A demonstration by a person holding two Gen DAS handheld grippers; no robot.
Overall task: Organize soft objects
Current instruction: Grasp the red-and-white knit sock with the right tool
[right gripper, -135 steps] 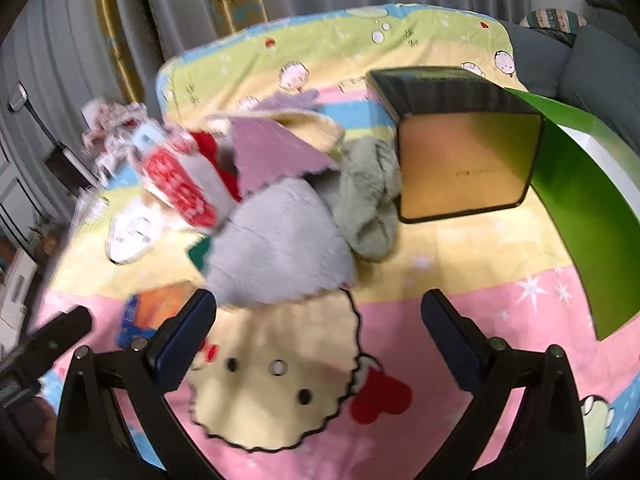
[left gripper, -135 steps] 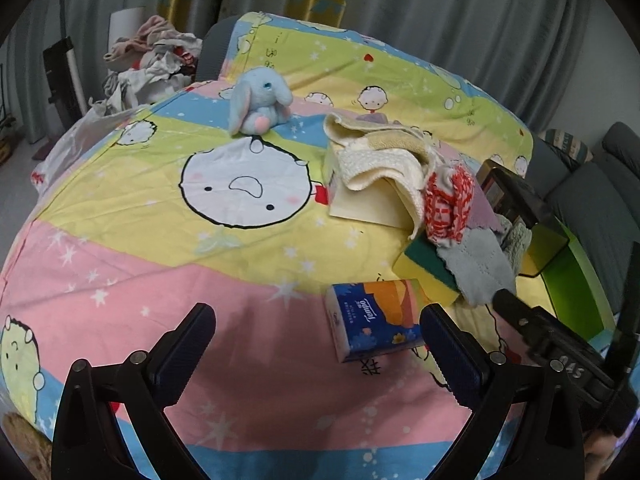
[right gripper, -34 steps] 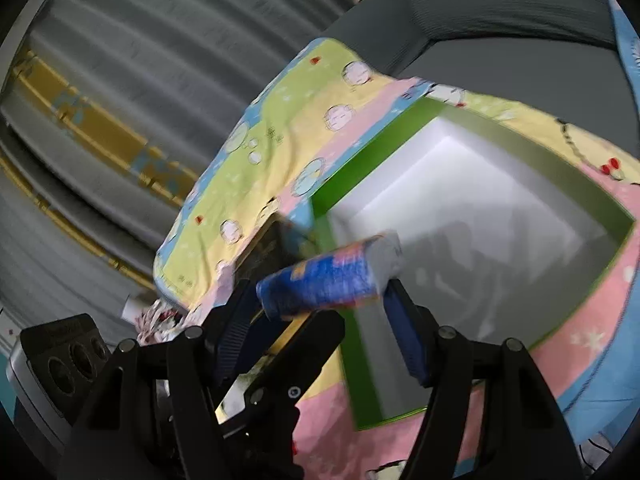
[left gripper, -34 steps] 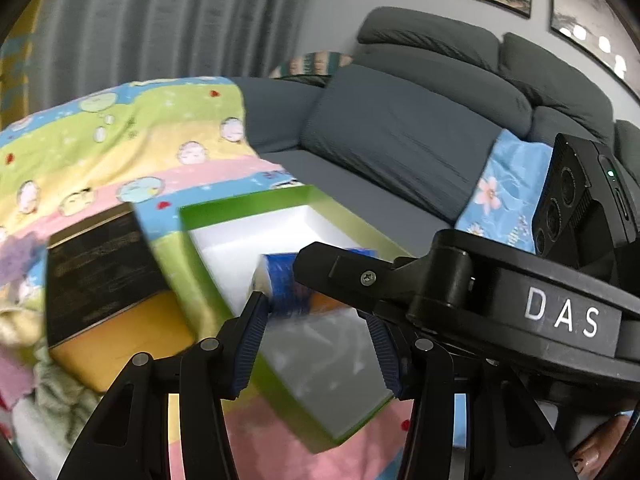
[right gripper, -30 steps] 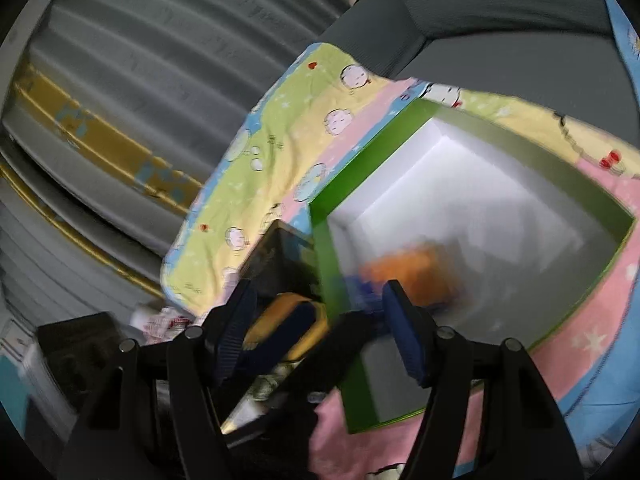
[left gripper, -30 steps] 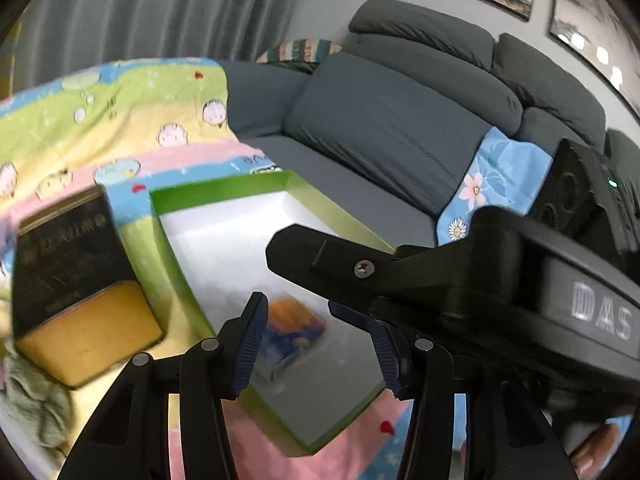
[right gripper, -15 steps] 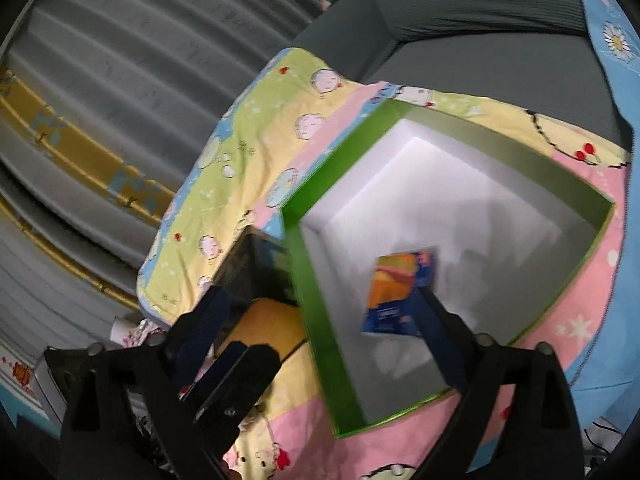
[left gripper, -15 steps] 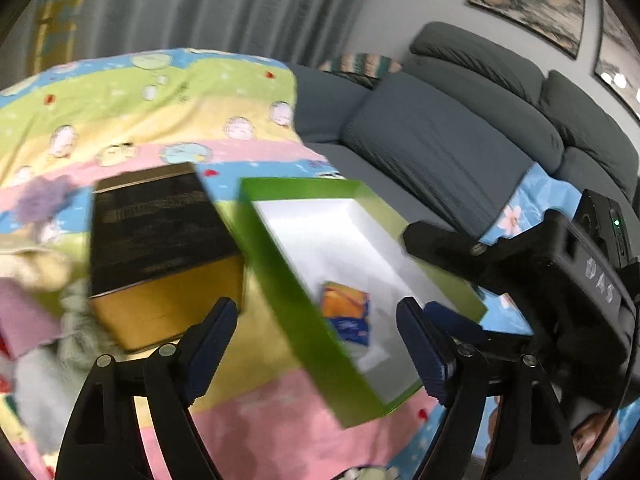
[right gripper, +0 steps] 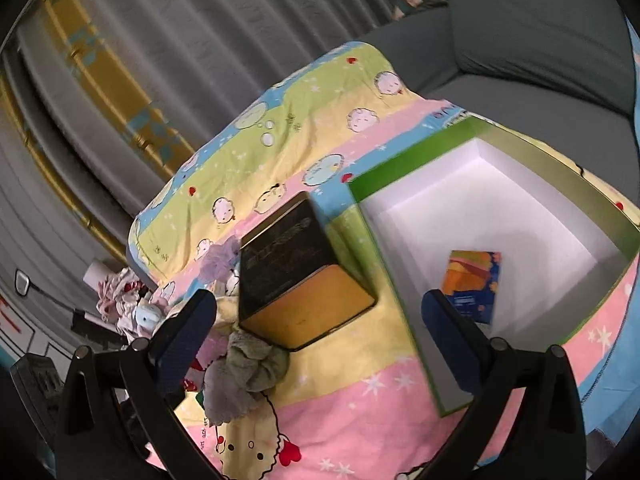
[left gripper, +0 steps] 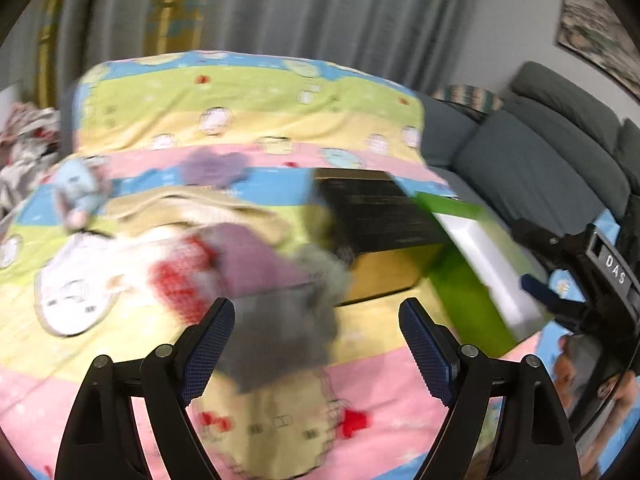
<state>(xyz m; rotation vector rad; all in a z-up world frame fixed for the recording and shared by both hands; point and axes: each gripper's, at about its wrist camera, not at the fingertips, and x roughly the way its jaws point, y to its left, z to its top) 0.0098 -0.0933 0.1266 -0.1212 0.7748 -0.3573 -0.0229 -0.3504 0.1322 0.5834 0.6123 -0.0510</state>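
Observation:
A blue and orange tissue pack (right gripper: 474,282) lies inside the green box with white lining (right gripper: 404,168); the box also shows in the left wrist view (left gripper: 460,280). My left gripper (left gripper: 316,344) is open and empty above a pile of cloths: a grey cloth (left gripper: 280,336), a purple one (left gripper: 256,264) and a red and white one (left gripper: 176,276). A blue plush toy (left gripper: 80,192) sits at far left. My right gripper (right gripper: 316,336) is open and empty over the bed, left of the box. The grey cloth (right gripper: 236,380) lies under its left finger.
A black and gold tin (right gripper: 296,280) stands between the cloth pile and the green box, also in the left wrist view (left gripper: 380,232). A cartoon bedsheet (right gripper: 312,116) covers the bed. A grey sofa (left gripper: 540,160) is at right, curtains behind, and clothes are heaped at far left (left gripper: 24,136).
The tissue pack was let go and lies in the green box. Both grippers opened wide. My left gripper swung left from the box toward the cloth pile; the right pulled back.

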